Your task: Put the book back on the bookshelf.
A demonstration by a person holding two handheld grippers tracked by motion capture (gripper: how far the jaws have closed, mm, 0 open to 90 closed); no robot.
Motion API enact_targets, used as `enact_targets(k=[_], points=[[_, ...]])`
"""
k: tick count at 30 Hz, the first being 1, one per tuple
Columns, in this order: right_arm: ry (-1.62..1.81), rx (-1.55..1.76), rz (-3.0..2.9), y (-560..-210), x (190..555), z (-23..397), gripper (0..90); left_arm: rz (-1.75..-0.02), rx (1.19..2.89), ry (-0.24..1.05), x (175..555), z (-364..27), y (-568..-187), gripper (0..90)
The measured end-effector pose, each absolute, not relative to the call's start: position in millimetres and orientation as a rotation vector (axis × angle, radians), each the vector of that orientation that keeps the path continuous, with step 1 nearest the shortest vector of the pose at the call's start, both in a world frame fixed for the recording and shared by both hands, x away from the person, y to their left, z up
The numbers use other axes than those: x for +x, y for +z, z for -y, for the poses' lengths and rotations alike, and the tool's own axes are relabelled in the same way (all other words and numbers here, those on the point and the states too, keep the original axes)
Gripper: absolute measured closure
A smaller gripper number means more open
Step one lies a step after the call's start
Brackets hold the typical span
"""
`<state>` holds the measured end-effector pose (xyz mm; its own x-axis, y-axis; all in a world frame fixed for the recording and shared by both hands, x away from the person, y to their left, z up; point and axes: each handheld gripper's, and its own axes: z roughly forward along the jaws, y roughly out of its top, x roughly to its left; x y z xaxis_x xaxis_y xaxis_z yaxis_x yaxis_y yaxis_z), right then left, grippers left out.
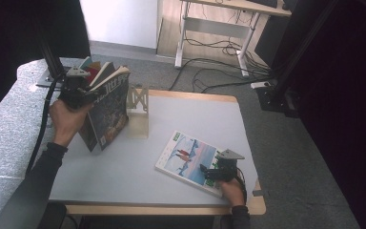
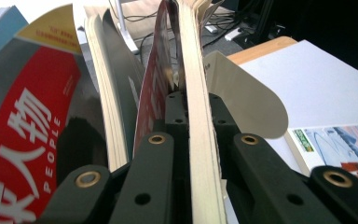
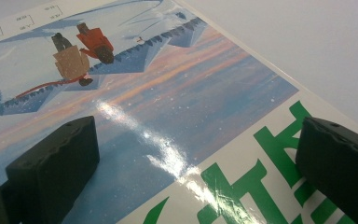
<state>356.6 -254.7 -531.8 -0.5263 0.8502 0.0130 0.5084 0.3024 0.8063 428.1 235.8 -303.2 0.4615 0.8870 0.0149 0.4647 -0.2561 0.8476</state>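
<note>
Lying on white tabletop point(image 1: 195, 117), magazine point(image 1: 188, 160) under right gripper point(image 1: 208, 172) w/ jaws released, left gripper point(image 1: 78, 93) jaws clenched on book point(image 1: 109, 107), grey carpet point(image 1: 295, 157).

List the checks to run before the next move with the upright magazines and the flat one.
1. Left gripper shut on the cream-edged upright magazine: ok.
2. Leaning magazines standing against the beige metal bookend: cannot tell.
3. Right gripper jaws open over the flat snow-scene magazine: ok.
4. Flat magazine lying fully on the white table: ok.
5. Flat magazine gripped: not ok.
</note>
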Motion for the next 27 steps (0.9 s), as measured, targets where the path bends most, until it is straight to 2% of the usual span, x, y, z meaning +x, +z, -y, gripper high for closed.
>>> enact_targets(k=[18, 27], points=[[1.105, 1.211, -2.154, -532, 357, 255, 0.0, -1.143, 1.862, 0.732, 452, -214, -309, 82.6], [1.105, 1.211, -2.154, -532, 357, 255, 0.0, -1.157, 1.951, 0.672, 455, -214, -308, 80.7]])
